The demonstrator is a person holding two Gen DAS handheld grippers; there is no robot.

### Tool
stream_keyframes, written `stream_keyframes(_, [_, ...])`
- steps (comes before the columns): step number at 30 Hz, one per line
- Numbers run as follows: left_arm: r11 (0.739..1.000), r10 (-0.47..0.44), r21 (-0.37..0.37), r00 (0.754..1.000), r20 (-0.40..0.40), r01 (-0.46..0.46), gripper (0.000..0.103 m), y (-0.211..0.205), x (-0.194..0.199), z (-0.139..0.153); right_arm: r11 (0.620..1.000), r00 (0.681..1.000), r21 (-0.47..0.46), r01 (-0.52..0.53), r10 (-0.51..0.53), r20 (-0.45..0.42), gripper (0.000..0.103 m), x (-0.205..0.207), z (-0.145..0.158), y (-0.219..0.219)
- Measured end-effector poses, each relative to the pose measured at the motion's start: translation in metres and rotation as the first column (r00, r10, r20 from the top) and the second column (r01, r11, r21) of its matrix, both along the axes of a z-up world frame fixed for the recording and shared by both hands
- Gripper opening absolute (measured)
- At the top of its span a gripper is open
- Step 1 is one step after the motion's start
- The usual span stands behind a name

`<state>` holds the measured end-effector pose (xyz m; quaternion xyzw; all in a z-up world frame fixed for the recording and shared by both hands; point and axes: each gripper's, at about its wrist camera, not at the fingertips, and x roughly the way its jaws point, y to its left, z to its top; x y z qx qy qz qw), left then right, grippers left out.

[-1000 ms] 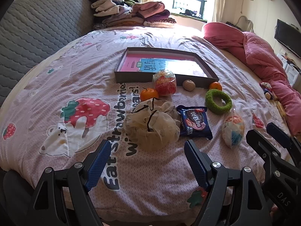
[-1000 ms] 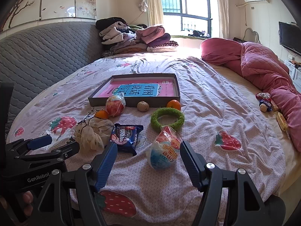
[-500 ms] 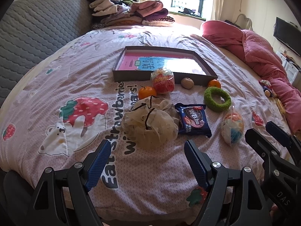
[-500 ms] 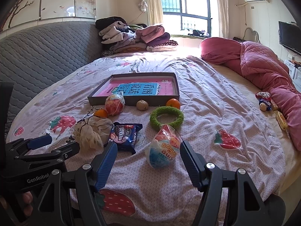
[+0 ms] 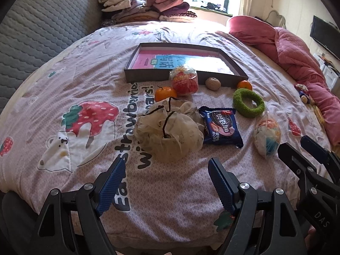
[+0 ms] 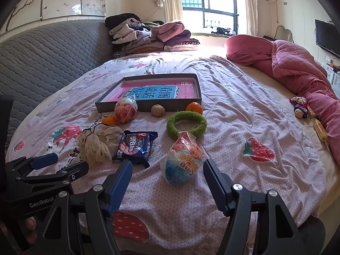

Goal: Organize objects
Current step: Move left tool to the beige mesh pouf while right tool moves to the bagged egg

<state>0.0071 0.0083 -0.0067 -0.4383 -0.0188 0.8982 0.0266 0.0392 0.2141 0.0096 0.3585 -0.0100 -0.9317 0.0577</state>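
Both wrist views, bed with scattered objects. The left hand-held gripper [image 5: 164, 182] hovers over the near edge of the bed [image 5: 63, 89], fingers spread wide and holding nothing; the cream mesh pouch [image 5: 167, 129] lies just beyond its fingertips. Compared with the earlier frames, this view has crept slightly forward, so the pouch and its neighbours sit a little lower and nearer. The right hand-held gripper [image 6: 166, 180] is likewise spread and empty, with the egg-shaped candy packet [image 6: 181, 162] lying between and just ahead of its fingers; this packet too appears closer than a second ago. The objects themselves have not shifted. A blue biscuit packet [image 5: 221, 127] touches the pouch on its right. Beyond lie a green ring [image 5: 248, 103], a walnut [image 5: 213, 83], two oranges [image 5: 165, 93] [image 5: 244, 85] and a red round packet [image 5: 184, 80], the last resting against the front wall of the shallow grey box [image 5: 146, 77], which contains a pink-and-blue book [image 6: 155, 91].
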Motion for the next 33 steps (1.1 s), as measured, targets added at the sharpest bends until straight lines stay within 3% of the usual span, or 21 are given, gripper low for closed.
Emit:
stream_keyframes(14, [1.000, -0.013, 0.003, 0.999, 0.035, 0.013, 0.081, 0.002, -0.011, -0.017, 1.000, 0.998, -0.014, 0.024, -0.023, 0.051, 0.069, -0.012, -0.017, 0.008])
stream_keyframes(33, [0.999, 0.015, 0.037, 1.000, 0.024, -0.015, 0.081, -0.005, -0.039, -0.033, 0.995, 0.993, -0.049, 0.085, -0.080, 0.088, 0.069, -0.037, -0.035, 0.020])
